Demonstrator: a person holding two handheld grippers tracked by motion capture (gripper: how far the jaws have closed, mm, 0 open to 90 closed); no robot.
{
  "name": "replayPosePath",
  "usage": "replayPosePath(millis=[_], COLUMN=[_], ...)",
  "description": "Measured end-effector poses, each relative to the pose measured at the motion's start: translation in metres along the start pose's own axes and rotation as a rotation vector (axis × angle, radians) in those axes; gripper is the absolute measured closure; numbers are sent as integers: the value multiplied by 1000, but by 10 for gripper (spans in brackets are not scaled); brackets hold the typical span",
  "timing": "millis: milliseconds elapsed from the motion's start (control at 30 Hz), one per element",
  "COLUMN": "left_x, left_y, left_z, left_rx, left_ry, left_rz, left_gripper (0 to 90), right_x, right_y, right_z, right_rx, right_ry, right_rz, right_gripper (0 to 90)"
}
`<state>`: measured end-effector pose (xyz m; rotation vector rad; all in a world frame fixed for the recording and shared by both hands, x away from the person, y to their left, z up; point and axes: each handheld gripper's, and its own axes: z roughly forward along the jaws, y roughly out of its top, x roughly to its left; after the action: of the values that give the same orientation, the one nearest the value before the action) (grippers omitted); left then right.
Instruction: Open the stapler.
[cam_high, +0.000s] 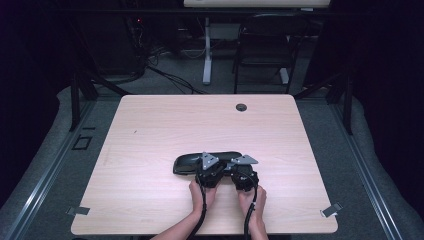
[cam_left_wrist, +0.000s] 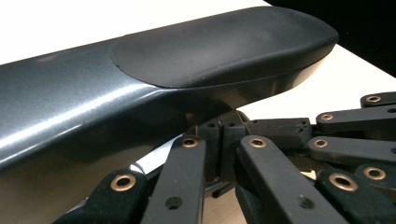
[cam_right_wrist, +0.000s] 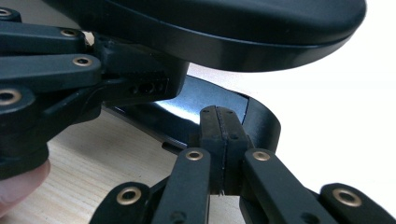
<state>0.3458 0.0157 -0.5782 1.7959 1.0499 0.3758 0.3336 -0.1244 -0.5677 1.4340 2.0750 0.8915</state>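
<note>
A dark glossy oblong object (cam_high: 187, 163) lies across the middle of the wooden table (cam_high: 150, 130). In the left gripper view its matte-topped upper part (cam_left_wrist: 210, 51) overhangs my left gripper (cam_left_wrist: 227, 133), whose jaws are pressed together with nothing between them. My right gripper (cam_right_wrist: 219, 133) is shut too, its tips right at the object's lower curved part (cam_right_wrist: 210, 100) and under the upper part (cam_right_wrist: 233, 28). From above, the left gripper (cam_high: 207, 169) and right gripper (cam_high: 241, 171) sit side by side at the object's near right end, a hand behind each.
A round cable hole (cam_high: 241, 107) sits near the table's far edge. Metal clips (cam_high: 78, 211) (cam_high: 331, 210) lie at the front corners. Beyond the table stand a black chair (cam_high: 265, 45) and a white desk leg (cam_high: 207, 50).
</note>
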Motion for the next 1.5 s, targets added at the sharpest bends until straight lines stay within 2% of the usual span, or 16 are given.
replayPosePath(millis=[300,433,567,800,1000,1167,1500], left_x=[-1,-1,-2,-2,0,0,-2], left_y=[0,-1,0,0,-1,-1,-2], left_z=[1,2,3,4,7,7,5], left_rx=[-5,-15,-13,-4,2,-11,-36], left_ry=[-3,-11,-13,-12,-11,-17,-16], left_rz=[-2,-16,9,21,11,-14,-7], left_gripper=[900,900,900,900,900,900,900], right_x=[0,2,2,-1,-4,-2,-5], right_y=[-1,-2,-2,1,5,4,4], right_z=[-1,-1,-2,0,3,4,3], right_rx=[1,-8,-1,8,13,2,4], right_ry=[0,-3,-4,13,19,11,27], right_rz=[-1,-10,-10,-3,-1,-16,-8], right_gripper=[900,900,900,900,900,900,900])
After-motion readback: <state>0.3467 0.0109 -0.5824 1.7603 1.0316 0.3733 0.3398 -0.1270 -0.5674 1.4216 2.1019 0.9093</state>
